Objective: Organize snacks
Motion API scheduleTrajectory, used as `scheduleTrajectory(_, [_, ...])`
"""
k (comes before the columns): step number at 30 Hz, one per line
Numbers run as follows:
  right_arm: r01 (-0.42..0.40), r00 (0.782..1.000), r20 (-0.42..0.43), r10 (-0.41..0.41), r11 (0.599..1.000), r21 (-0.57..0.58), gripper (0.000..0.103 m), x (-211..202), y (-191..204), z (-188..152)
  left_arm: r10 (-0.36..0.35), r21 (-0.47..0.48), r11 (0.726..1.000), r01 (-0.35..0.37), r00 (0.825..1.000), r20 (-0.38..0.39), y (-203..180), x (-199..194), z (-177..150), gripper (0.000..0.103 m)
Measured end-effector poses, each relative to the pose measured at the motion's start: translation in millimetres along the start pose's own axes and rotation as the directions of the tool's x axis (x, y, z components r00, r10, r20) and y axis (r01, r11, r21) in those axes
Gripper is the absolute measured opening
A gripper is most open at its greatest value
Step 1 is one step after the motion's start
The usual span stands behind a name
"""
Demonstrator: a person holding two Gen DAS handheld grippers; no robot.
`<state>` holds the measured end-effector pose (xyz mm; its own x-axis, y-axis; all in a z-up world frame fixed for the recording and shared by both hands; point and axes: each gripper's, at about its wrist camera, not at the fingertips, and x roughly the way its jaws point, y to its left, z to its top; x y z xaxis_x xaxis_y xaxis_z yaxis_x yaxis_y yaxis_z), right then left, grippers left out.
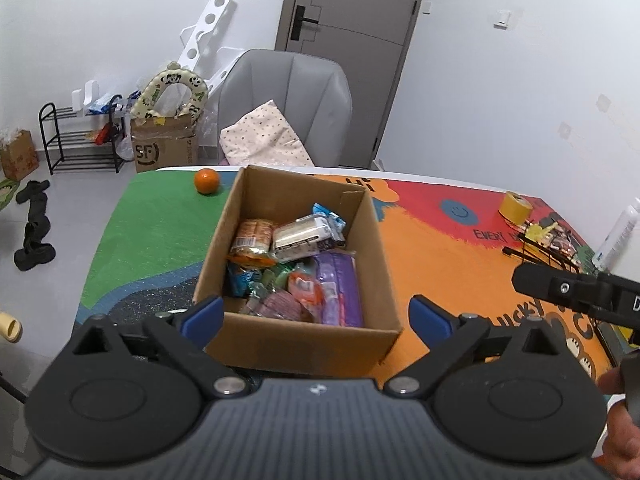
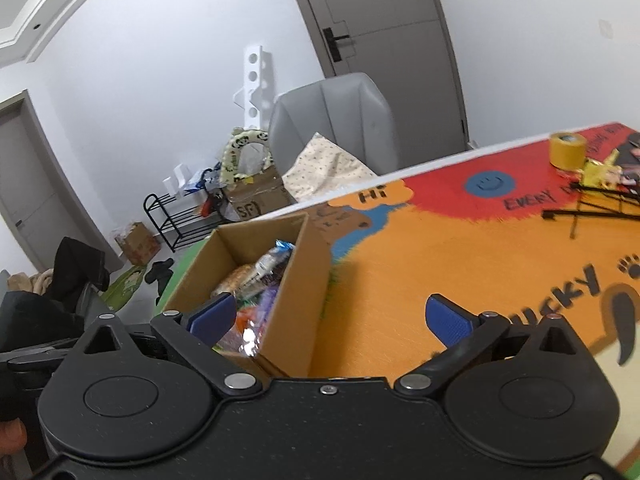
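Left tool (image 1: pixel 316 316) and right tool (image 2: pixel 330 320) spread wide, empty; snack-filled cardboard box (image 1: pixel 304 344) just beyond the left's fingertips

The left wrist view is taken from just behind the left gripper (image 1: pixel 316 314), angled down over the near edge of the cardboard box (image 1: pixel 304 344), close, facing the grey chair (image 1: pixel 288 96) and door (image 1: pixel 352 20). The right wrist view is tilted, set to the box's right over the painted surface (image 2: pixel 400 280). Box, chair, door and yellow tape roll (image 2: pixel 567 150) are shared by both.
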<state>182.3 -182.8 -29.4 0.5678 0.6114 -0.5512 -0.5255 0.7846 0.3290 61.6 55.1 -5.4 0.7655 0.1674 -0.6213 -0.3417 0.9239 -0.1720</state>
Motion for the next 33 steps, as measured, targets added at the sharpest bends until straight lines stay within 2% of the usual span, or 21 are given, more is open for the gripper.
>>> scheduleTrajectory(15, [0.071,0.996,0.046,-0.070,0.997,-0.020,0.103,-47,-7,-19,-0.016,0.028,1.000,0.015,1.000,0.026,-12,-39,-20,0.099])
scheduleTrajectory(25, [0.166,0.984,0.073,-0.160,0.982,-0.086,0.103,-80,4,-30,-0.019,0.058,0.998,0.017,0.999,0.046,-15,-67,-29,0.103])
scheduleTrajectory(33, [0.164,0.983,0.094,-0.155,0.983,-0.087,0.103,-111,6,-35,-0.029,0.111,0.994,0.020,0.997,0.076,-21,-98,-38,0.103])
